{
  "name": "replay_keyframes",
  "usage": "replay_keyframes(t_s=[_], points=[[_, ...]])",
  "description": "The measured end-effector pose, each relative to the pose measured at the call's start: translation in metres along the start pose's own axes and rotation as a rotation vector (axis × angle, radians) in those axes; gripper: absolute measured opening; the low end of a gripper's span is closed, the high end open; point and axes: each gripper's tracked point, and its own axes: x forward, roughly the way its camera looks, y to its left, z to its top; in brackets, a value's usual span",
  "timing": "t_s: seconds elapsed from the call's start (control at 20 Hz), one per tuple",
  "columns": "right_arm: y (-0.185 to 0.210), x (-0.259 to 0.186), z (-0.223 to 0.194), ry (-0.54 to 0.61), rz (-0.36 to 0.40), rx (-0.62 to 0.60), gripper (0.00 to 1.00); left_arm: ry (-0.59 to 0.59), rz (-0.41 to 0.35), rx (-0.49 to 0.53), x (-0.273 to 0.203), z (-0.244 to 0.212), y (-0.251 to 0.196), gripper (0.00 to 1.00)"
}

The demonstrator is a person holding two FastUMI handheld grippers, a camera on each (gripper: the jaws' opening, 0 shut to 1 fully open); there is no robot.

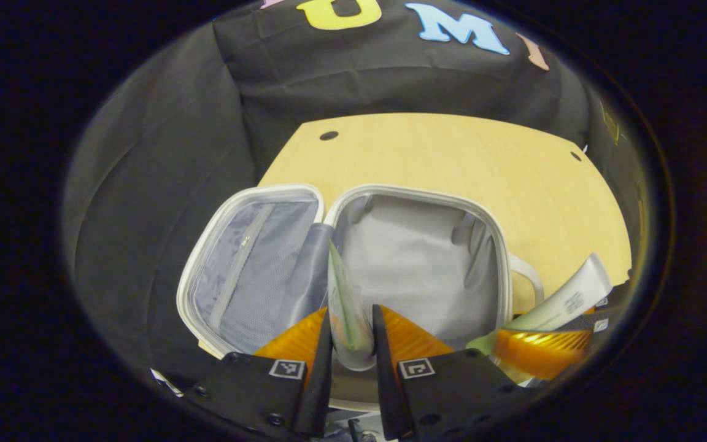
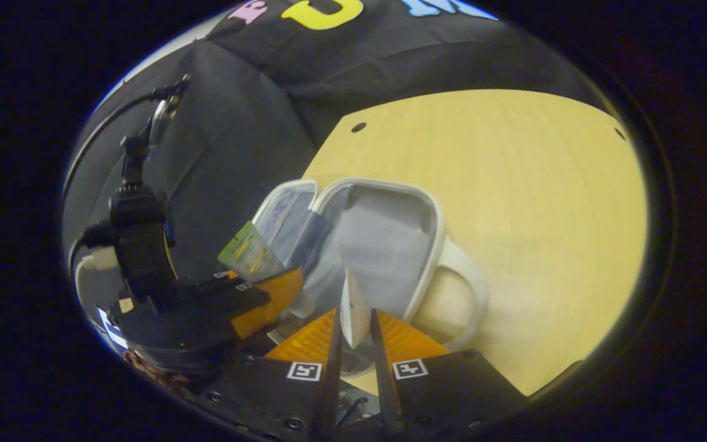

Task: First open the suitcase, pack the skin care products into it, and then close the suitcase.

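Your suitcase [image 1: 415,258] lies open flat on the table [image 1: 452,159], both halves facing up, the zipped mesh half beside the plain lined half, handle [image 2: 458,301] on the outer side. Your left gripper [image 1: 351,331] is clamped on a green tube [image 1: 344,301], and your right gripper [image 2: 353,334] is pinching a white tube [image 2: 352,310]; both hang just above the near edge of the lined half. You can see the same white tube [image 1: 565,301] from the left gripper view, lying slantwise with its crimped end up and away. These tubes look light and soft-walled, so squeezing hard would likely dent them or push cream toward the cap; their skins look smooth and could slip. You hold each across its flat faces, near the lower part, which seems a sound place. Each tube's long axis runs forward along the fingers, thin edge toward the camera, pointing into the case. Laid down flat, they should rest along the lining without rolling
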Motion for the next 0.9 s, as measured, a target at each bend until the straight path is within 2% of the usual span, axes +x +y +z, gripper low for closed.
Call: replay_keyframes(t_s=[0.05, 0.2, 0.3, 0.35, 0.5, 0.65, 0.8, 0.85, 0.9], points=[[0.002, 0.005, -0.007, 0.029, -0.010, 0.011, 0.27, -0.018, -0.001, 0.005, 0.000, 0.004, 0.002, 0.42], [-0.001, 0.009, -0.013, 0.053, -0.038, 0.024, 0.27, -0.056, 0.007, 0.031, -0.006, 0.016, 0.009, 0.71], [-0.003, 0.010, -0.012, 0.057, -0.059, 0.020, 0.27, -0.077, 0.009, 0.037, -0.010, 0.021, 0.014, 0.72], [-0.002, 0.012, -0.013, 0.057, -0.062, 0.025, 0.27, -0.086, 0.010, 0.036, -0.011, 0.024, 0.018, 0.76], [-0.003, 0.014, -0.011, 0.062, -0.078, 0.034, 0.27, -0.107, 0.019, 0.026, -0.012, 0.029, 0.032, 0.76], [-0.003, 0.015, -0.006, 0.051, -0.096, 0.025, 0.27, -0.162, 0.021, -0.008, -0.022, 0.043, 0.045, 0.80], [-0.004, 0.017, -0.002, 0.056, -0.114, 0.027, 0.27, -0.179, 0.063, -0.013, -0.022, 0.048, 0.070, 0.80], [-0.004, 0.018, 0.001, 0.055, -0.123, 0.032, 0.24, -0.173, 0.075, -0.009, -0.017, 0.046, 0.076, 0.80], [-0.006, 0.019, 0.003, 0.044, -0.135, 0.034, 0.28, -0.175, 0.077, -0.007, -0.012, 0.047, 0.078, 0.80]])
